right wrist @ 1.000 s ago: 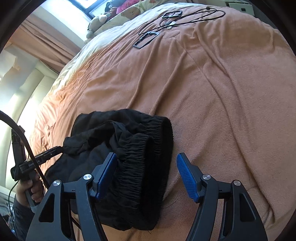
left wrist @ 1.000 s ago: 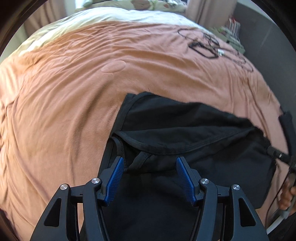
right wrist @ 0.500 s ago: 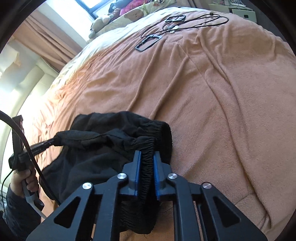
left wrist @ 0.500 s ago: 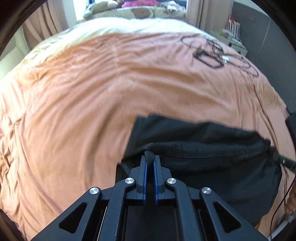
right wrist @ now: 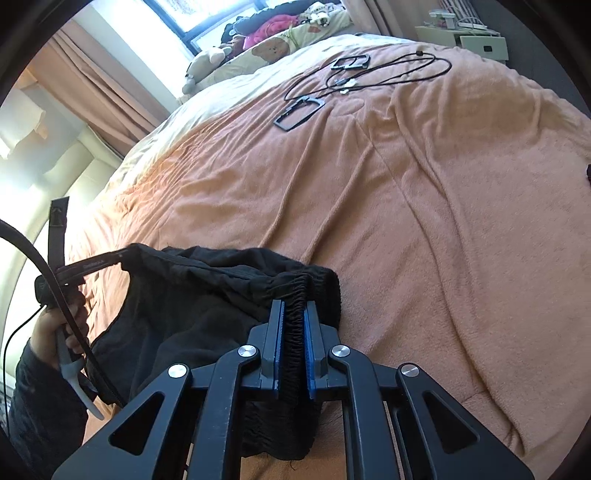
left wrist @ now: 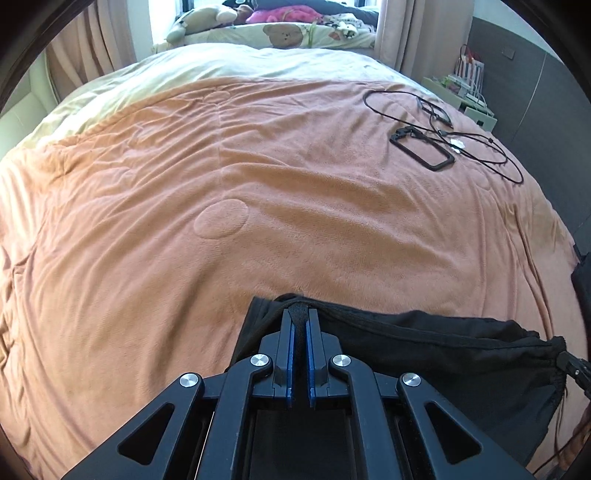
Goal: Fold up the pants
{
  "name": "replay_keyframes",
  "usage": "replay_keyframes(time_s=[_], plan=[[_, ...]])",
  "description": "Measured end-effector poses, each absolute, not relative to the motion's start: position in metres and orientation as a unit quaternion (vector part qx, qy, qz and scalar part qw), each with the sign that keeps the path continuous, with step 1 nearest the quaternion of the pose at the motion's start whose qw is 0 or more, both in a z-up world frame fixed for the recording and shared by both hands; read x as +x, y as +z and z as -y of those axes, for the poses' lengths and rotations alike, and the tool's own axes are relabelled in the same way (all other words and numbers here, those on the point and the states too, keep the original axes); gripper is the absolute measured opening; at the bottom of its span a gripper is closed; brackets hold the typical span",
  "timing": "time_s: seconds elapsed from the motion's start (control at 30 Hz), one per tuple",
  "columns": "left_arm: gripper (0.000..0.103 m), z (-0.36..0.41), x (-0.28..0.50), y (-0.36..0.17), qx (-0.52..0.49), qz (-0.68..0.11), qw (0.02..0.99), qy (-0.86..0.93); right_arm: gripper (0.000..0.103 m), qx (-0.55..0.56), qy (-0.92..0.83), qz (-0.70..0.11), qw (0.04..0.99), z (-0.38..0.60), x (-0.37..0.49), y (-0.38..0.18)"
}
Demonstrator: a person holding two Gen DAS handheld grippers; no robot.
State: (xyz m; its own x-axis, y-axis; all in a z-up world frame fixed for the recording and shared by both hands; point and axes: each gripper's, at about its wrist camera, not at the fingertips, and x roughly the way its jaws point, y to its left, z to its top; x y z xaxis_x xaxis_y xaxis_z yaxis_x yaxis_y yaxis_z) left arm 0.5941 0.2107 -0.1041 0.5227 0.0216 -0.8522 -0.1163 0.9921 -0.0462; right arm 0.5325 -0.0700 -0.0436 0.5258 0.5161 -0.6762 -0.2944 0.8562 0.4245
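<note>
Black pants [left wrist: 443, 354] hang stretched between both grippers above the near edge of an orange bedspread [left wrist: 258, 184]. My left gripper [left wrist: 299, 317] is shut on a fold of the pants' edge at their left end. My right gripper [right wrist: 293, 306] is shut on the gathered elastic waistband [right wrist: 295, 291]. The pants [right wrist: 184, 306] sag between them in the right wrist view. The left gripper [right wrist: 122, 254] shows there at the left, held by a hand. Most of the legs are hidden below the frames.
A black rectangular frame [left wrist: 424, 151] and looped black cables [left wrist: 472, 147] lie on the far right of the bed. Pillows and plush toys [left wrist: 280, 29] line the head under the window. A dark wall [left wrist: 535, 110] and a small shelf stand at the right.
Both grippers shut on the pants, from open a second ago, and have lifted them; the fabric now hangs taut between them, higher and nearer than before.
</note>
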Motion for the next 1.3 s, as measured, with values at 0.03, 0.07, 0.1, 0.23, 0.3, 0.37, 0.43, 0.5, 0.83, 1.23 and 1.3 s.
replay_keyframes(time_s=[0.03, 0.07, 0.1, 0.23, 0.3, 0.37, 0.43, 0.5, 0.83, 1.23, 1.3], plan=[[0.006, -0.211, 0.597, -0.107, -0.048, -0.488, 0.87, 0.041, 0.007, 0.131, 0.233, -0.423, 0.866, 0.071, 0.531, -0.044], [0.006, -0.211, 0.599, -0.11, -0.049, -0.488, 0.87, 0.043, 0.006, 0.132, 0.234, -0.419, 0.867, 0.071, 0.531, -0.044], [0.005, -0.212, 0.602, -0.113, -0.049, -0.489, 0.869, 0.046, 0.006, 0.132, 0.236, -0.416, 0.868, 0.07, 0.532, -0.046], [0.005, -0.217, 0.611, -0.123, -0.053, -0.494, 0.866, 0.052, 0.006, 0.135, 0.236, -0.412, 0.869, 0.067, 0.542, -0.055], [0.005, -0.218, 0.616, -0.128, -0.055, -0.497, 0.865, 0.054, 0.006, 0.137, 0.234, -0.413, 0.87, 0.066, 0.548, -0.057], [0.005, -0.22, 0.62, -0.133, -0.055, -0.499, 0.863, 0.058, 0.006, 0.138, 0.233, -0.413, 0.87, 0.065, 0.552, -0.06], [0.005, -0.222, 0.625, -0.141, -0.057, -0.505, 0.859, 0.062, 0.006, 0.134, 0.232, -0.413, 0.871, 0.062, 0.554, -0.063], [0.005, -0.223, 0.629, -0.151, -0.062, -0.522, 0.848, 0.06, 0.007, 0.134, 0.23, -0.415, 0.87, 0.059, 0.557, -0.066], [0.066, -0.232, 0.616, -0.119, -0.081, -0.503, 0.857, 0.077, 0.051, 0.179, 0.221, -0.423, 0.86, 0.081, 0.558, -0.056], [0.066, -0.244, 0.55, -0.08, -0.103, -0.49, 0.861, 0.089, 0.051, 0.175, 0.234, -0.444, 0.847, 0.087, 0.538, -0.046], [0.066, -0.244, 0.535, -0.077, -0.108, -0.489, 0.861, 0.092, 0.051, 0.174, 0.236, -0.446, 0.845, 0.089, 0.535, -0.044]])
